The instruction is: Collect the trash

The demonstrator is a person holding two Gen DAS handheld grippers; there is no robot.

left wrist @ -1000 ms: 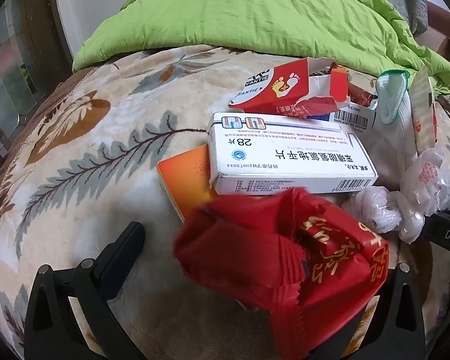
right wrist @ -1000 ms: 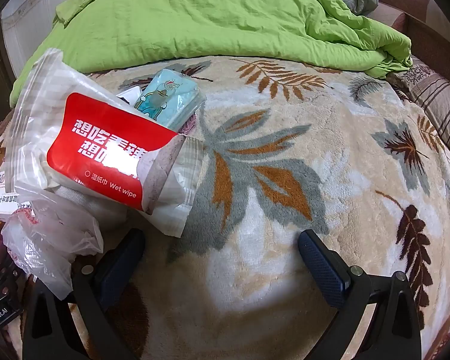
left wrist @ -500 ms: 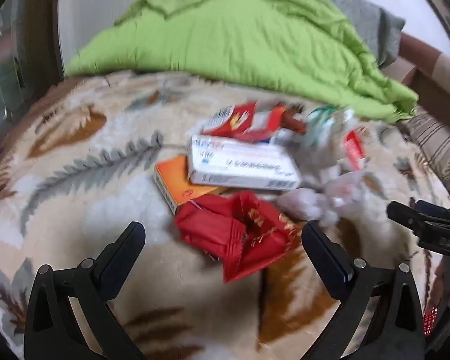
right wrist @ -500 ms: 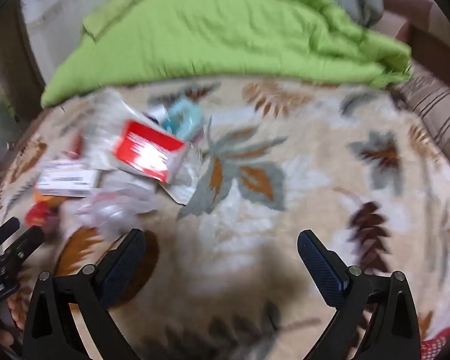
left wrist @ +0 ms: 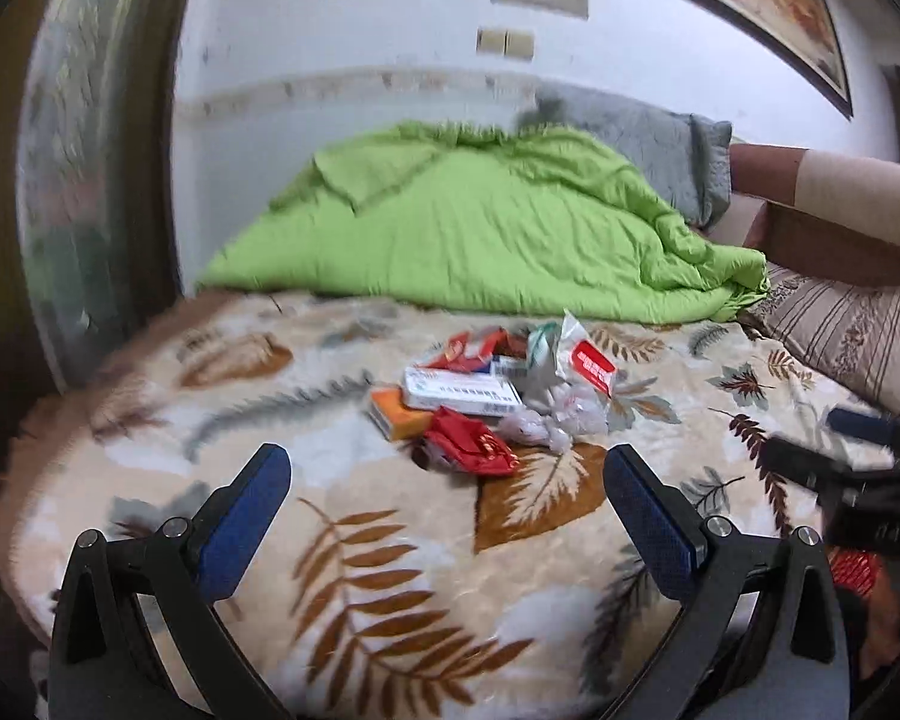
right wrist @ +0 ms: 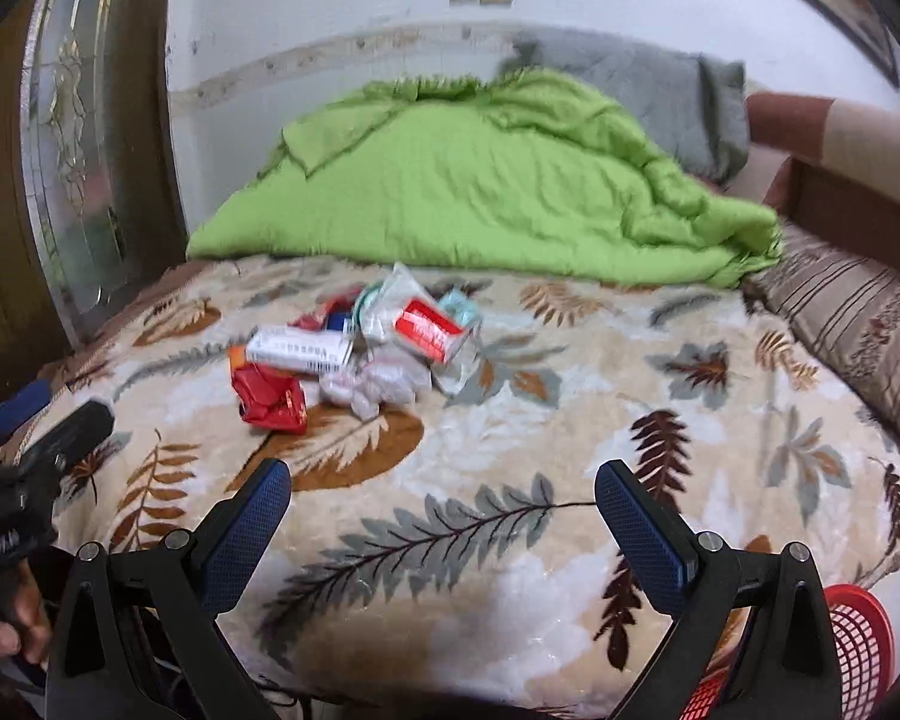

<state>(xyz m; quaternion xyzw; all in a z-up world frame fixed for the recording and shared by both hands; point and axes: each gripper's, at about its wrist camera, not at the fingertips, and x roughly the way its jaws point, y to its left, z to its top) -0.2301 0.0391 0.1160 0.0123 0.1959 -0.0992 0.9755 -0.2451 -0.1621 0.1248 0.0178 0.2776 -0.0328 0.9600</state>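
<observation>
Bed: leaf-patterned blanket (right wrist: 570,396) spread over the mattress serves as the work surface, and every piece of trash lies on it.
Left gripper (left wrist: 447,495): jaws spread wide and empty, hanging above the near edge of the blanket, well short of the pile.
Right gripper (right wrist: 441,510): jaws also wide apart with nothing between them, hanging over bare blanket to the right of the pile.
Red basket (right wrist: 858,654): sits low at the near right corner, below the bed edge; probably the bin for the trash, though only its mesh rim shows.
Red wrapper (left wrist: 471,441): crumpled foil at the nearest edge of the pile, so the easiest first pick; the left gripper should come down over it and pinch a raised fold, not the flat blanket.
Clear plastic bags (right wrist: 378,387): bunched just right of the wrapper, touching it; soft and likely to drag neighbours along.
White box (left wrist: 462,391): long carton resting partly on an orange box (left wrist: 393,414); best gripped across its narrow side.
Wet-wipe pack (right wrist: 417,315): propped at the far side of the pile; blurred, contact unclear.
Green quilt (left wrist: 480,228): heaped beyond, not trash.
</observation>
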